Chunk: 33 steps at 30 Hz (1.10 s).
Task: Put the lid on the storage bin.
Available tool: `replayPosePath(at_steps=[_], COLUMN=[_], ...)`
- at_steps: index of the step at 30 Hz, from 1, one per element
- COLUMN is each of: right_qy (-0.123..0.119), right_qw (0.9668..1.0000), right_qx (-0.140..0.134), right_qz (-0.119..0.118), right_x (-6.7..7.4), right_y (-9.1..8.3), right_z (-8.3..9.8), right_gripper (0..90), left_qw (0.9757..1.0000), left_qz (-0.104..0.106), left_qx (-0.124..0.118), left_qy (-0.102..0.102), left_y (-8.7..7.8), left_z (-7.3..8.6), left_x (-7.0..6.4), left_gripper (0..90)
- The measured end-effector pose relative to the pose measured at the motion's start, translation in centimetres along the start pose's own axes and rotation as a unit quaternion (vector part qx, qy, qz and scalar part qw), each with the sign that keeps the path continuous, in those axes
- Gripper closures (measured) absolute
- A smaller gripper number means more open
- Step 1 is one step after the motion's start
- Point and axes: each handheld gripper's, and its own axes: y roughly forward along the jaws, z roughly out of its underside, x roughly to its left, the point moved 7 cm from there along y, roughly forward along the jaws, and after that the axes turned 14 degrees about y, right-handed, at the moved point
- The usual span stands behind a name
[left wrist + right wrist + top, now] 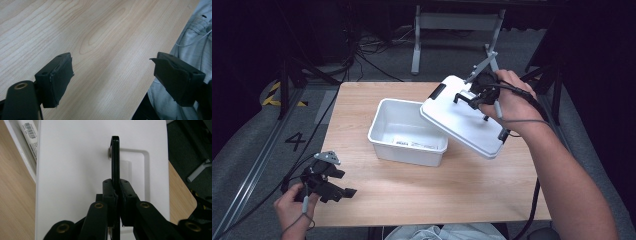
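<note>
Left claw (343,192): black, blocky jaws with tape-like pads, brass-ringed pivots, a grey three-cornered plate on top, a cable trailing. Right claw (116,195): the same black build and brass rings. The person wears something pale grey, probably a shirt.

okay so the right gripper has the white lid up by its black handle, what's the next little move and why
Probably carry the lid clear to the right and set it flat on the bare table. The right gripper is clamped on the handle, and the lid hangs tilted, still overlapping the open bin. The left gripper sits open near the table's front-left corner.
</note>
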Motion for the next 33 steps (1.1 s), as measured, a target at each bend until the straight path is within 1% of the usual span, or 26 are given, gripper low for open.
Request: replayPosePath(at_steps=[1, 3, 4, 6, 7, 10, 16, 17, 21, 25, 26, 33], right_qy=[-0.003, -0.011, -0.015, -0.022, -0.026, -0.037, -0.054, -0.054, -0.071, -0.084, -0.087, -0.107], right_qw=[1.0, 0.9999, 0.9998, 0.9997, 0.9995, 0.999, 0.998, 0.998, 0.9966, 0.9951, 0.9946, 0.9916], right_qx=[-0.001, -0.004, -0.005, -0.007, -0.008, -0.01, -0.009, -0.009, -0.008, -0.007, -0.006, 0.009], right_qz=[-0.003, -0.007, -0.008, -0.012, -0.015, -0.023, -0.032, -0.032, -0.04, -0.052, -0.055, -0.073], right_x=[0.3, 0.9, 1.1, 1.7, 2.0, 2.8, 4.3, 4.3, 5.5, 6.5, 6.8, 8.4], right_y=[0.0, 0.1, 0.1, 0.2, 0.3, 0.7, 1.4, 1.4, 2.1, 2.9, 3.2, 5.0], right_z=[-0.3, -1.0, -1.2, -1.8, -2.1, -2.8, -3.8, -3.8, -4.8, -5.5, -5.7, -6.4], right_gripper=[85.3, 85.3, 85.3, 85.3, 85.3, 85.3, 85.3, 85.3, 85.3, 85.3, 85.3, 85.3], left_qw=[1.0, 1.0, 1.0, 1.0, 1.0, 1.0, 0.9999, 0.9999, 0.9999, 0.9999, 1.0, 1.0], left_qz=[0.0, -0.003, 0.0, -0.005, -0.003, -0.003, -0.009, -0.009, -0.009, -0.007, -0.007, -0.002], left_qx=[0.001, -0.001, 0.0, 0.001, 0.0, -0.002, -0.002, -0.002, -0.005, -0.005, -0.003, -0.003], left_qy=[-0.002, 0.002, -0.001, 0.001, -0.004, -0.004, -0.007, -0.007, -0.01, -0.008, -0.005, -0.001], left_y=[0.0, 0.0, 0.0, -0.1, -0.2, -0.2, -0.4, -0.4, -0.5, -0.5, -0.5, -0.3], left_z=[0.0, 0.1, 0.2, 0.3, 0.3, 0.4, 0.8, 0.8, 0.9, 0.8, 0.8, 0.4], left_x=[0.0, 0.1, 0.0, 0.0, -0.1, -0.2, -0.3, -0.3, -0.4, -0.3, -0.2, 0.0], left_gripper=[16.1, 16.1, 16.1, 16.1, 16.2, 16.1, 16.1, 16.1, 16.1, 16.1, 16.1, 16.1])
